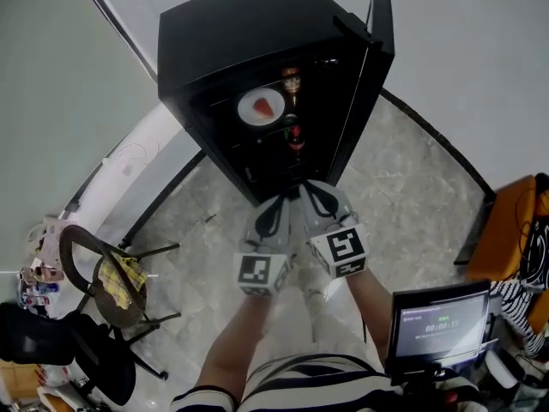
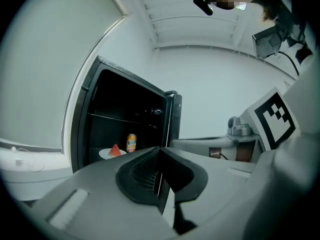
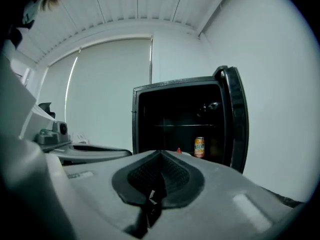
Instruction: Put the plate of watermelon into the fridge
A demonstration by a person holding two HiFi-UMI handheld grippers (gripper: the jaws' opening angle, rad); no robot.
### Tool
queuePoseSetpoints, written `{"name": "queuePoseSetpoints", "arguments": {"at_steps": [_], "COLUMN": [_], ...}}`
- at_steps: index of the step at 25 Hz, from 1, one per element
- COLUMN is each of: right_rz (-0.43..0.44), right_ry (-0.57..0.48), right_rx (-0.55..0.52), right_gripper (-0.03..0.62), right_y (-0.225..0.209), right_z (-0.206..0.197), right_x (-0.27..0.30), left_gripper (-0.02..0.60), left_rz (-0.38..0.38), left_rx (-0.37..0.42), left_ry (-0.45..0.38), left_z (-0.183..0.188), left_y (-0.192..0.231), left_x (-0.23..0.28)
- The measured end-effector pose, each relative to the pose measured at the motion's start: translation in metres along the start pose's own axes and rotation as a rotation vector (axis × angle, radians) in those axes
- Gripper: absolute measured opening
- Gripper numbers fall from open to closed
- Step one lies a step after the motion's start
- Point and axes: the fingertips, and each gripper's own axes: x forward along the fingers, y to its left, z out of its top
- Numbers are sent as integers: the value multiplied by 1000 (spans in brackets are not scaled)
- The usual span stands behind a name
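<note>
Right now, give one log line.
black fridge: door open | white plate of watermelon: inside, beside orange can | left tongs: shut, empty | right tongs: shut, empty

Open fridge (image 1: 223, 33) front, door (image 1: 380, 24) at rt; inside, can (image 2: 131, 143) just beside plate (image 2: 103, 154).

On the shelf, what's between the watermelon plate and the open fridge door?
An orange can stands between the plate and the door; the left gripper view shows it.

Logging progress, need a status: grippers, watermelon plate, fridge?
Left gripper shut, empty; right gripper shut, empty. Plate of watermelon on fridge shelf beside can. Door open, nothing blocking.
</note>
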Motion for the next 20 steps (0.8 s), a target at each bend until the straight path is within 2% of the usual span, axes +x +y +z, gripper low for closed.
{"name": "queuePoseSetpoints", "arguments": {"at_steps": [3, 8, 12, 20], "right_rz": [15, 32, 45, 17], "right_ry": [-19, -38, -44, -33], "right_rx": [-3, 18, 20, 72], "right_gripper": [-3, -5, -3, -5], "right_y": [11, 23, 40, 76], "right_z": [5, 9, 16, 31], "right_x": [-23, -49, -65, -95], "left_gripper": [2, 2, 2, 2], "left_rz": [4, 43, 41, 28], "left_rx": [10, -22, 8, -10], "left_ry": [-3, -18, -17, -23], "left_z": [2, 20, 25, 33], "left_y": [-15, -29, -34, -33], "left_x": [-18, -46, -67, -106]}}
